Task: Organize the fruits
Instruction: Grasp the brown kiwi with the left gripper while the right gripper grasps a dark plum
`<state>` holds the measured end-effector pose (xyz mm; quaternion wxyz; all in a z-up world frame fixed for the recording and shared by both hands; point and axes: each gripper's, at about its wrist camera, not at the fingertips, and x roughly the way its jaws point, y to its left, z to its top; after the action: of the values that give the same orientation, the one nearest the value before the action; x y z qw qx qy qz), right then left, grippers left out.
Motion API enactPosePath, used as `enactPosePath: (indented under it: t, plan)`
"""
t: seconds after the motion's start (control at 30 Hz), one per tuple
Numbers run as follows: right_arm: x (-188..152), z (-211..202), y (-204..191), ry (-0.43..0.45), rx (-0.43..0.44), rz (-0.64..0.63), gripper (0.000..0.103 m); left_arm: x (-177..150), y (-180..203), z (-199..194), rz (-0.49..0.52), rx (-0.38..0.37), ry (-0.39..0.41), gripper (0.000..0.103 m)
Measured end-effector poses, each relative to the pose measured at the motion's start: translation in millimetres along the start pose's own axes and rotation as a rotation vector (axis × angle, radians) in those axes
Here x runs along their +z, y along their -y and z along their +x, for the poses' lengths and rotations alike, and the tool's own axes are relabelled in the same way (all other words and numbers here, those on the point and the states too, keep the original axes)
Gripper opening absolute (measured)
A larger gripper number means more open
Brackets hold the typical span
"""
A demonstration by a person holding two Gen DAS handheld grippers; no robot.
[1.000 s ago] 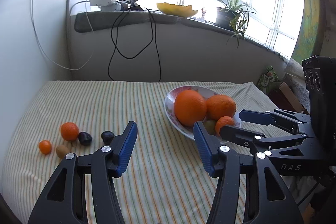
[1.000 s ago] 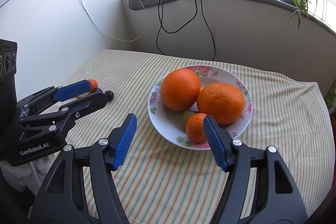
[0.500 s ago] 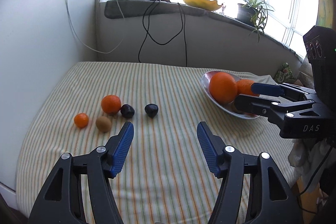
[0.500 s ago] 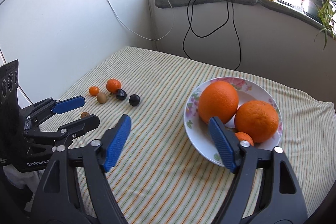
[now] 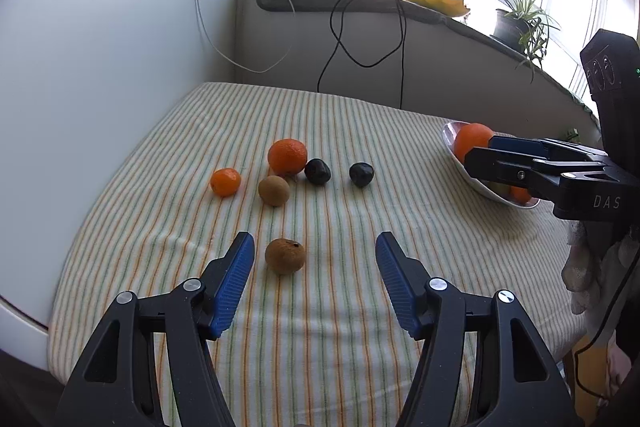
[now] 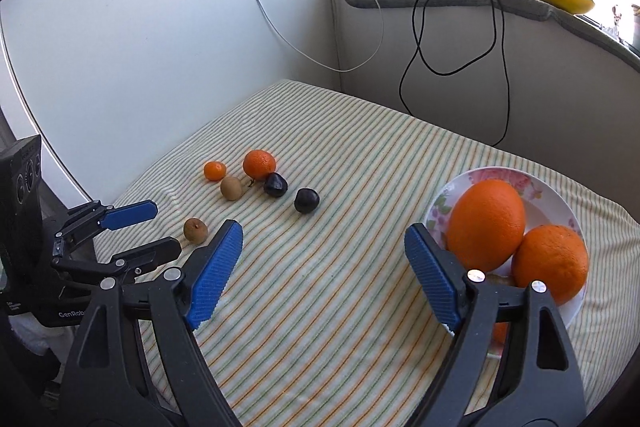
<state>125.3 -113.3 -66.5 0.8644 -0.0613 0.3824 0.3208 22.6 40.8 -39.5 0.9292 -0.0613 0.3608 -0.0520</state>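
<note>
On the striped bench [image 6: 360,267]: plate [image 6: 560,195] holds two large oranges [image 6: 486,223] and a small one; six fruits lie loose, kiwi [image 5: 285,255] nearest. Left gripper [image 5: 314,259] and right gripper [image 6: 324,259] jaws spread, empty; sorting judged partly done.

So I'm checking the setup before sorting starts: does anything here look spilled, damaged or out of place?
Nothing is spilled or visibly damaged. The oddity is placement: six small fruits lie loose on the striped cloth, including a brown fruit apart from the cluster, while the floral plate holds the big oranges. The cloth is slightly rumpled near its left edge.
</note>
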Motion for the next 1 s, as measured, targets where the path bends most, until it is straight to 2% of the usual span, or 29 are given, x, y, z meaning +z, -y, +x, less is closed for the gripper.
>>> enactPosePath:
  t: [0.2, 0.53, 0.67, 0.73, 0.8, 0.87, 0.9, 1.0]
  plan:
    - [5.8, 18.2, -13.0, -0.035, 0.042, -0.025, 0.086, -2.4, -13.6, 7.4, -0.048, -0.002, -0.006, 0.063]
    - [14.8, 48.9, -22.1, -0.078, 0.068, -0.032, 0.086, -8.2, -24.0, 16.2, -0.070, -0.010, -0.022, 0.062]
    - [18.7, 62.7, -23.4, -0.094, 0.065, -0.034, 0.085, -8.8, -26.1, 19.6, -0.069, -0.019, -0.026, 0.056]
    - [19.7, 70.0, -22.9, -0.109, 0.062, -0.031, 0.081, -9.0, -26.8, 21.6, -0.068, -0.029, -0.031, 0.053]
    - [20.7, 77.9, -21.2, -0.126, 0.058, -0.024, 0.073, -8.5, -27.4, 23.8, -0.067, -0.038, -0.035, 0.051]
    - [21.5, 85.2, -18.9, -0.137, 0.050, -0.014, 0.070, -8.4, -27.7, 25.3, -0.067, -0.047, -0.037, 0.046]
    - [22.2, 88.8, -18.2, -0.142, 0.049, -0.011, 0.064, -8.6, -27.8, 26.1, -0.067, -0.050, -0.040, 0.045]
    - [23.4, 98.3, -16.3, -0.159, 0.038, -0.007, 0.056, -9.2, -28.4, 28.8, -0.064, -0.050, -0.045, 0.044]
